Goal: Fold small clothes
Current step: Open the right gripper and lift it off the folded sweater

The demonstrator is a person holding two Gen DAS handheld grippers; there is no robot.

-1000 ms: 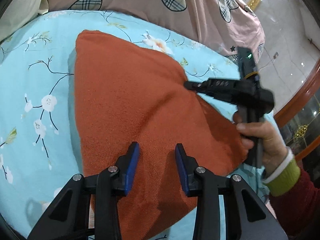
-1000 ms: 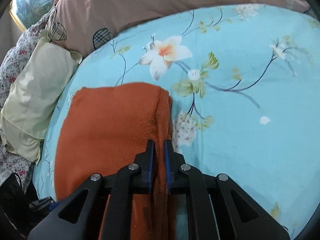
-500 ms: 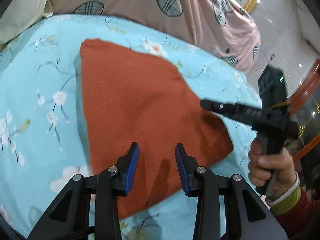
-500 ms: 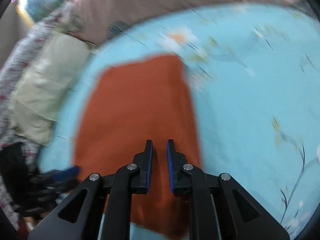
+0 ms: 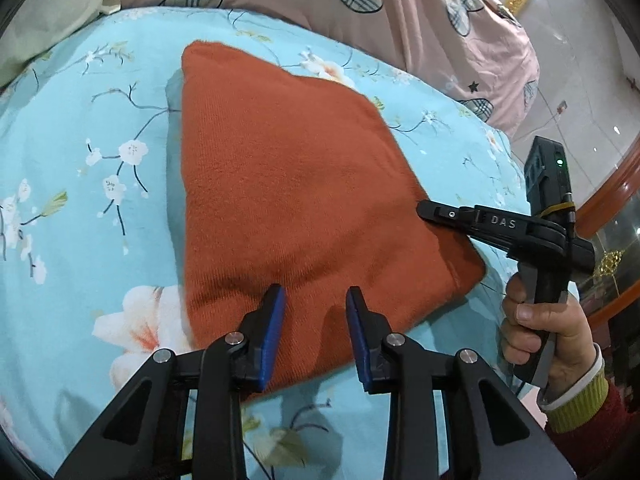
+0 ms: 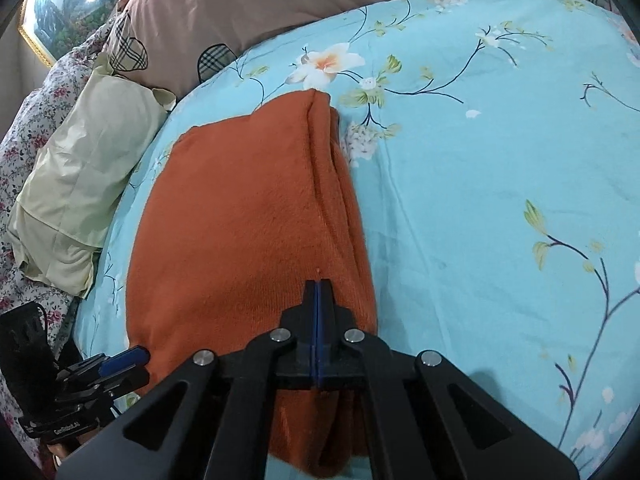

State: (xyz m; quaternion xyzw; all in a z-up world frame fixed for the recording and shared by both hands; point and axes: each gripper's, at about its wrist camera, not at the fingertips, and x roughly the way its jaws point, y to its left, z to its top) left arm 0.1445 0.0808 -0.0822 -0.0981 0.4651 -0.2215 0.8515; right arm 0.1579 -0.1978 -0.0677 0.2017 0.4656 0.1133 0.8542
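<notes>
A folded rust-orange knit garment point(image 5: 288, 184) lies flat on the light blue floral bedspread point(image 5: 80, 184); it also shows in the right wrist view point(image 6: 240, 232), with its layered folded edge on the right side. My left gripper point(image 5: 316, 300) is open and empty, hovering over the garment's near edge. My right gripper point(image 6: 318, 284) is shut with nothing between its pads, its tips over the garment near the right edge. In the left wrist view the right gripper point(image 5: 424, 210) reaches in from the right, held by a hand. The left gripper point(image 6: 132, 356) shows at the lower left of the right wrist view.
A pink quilt with plaid hearts point(image 5: 360, 4) lies behind the garment. A pale yellow pillow point(image 6: 80, 184) and a flowered sheet point(image 6: 36, 120) lie at the left. The bed's edge and a wooden cabinet point(image 5: 616, 200) are at the right.
The right gripper has closed its jaws fully and settled over the garment's right edge after swinging about. The left gripper stayed open and pulled back toward the near edge.
</notes>
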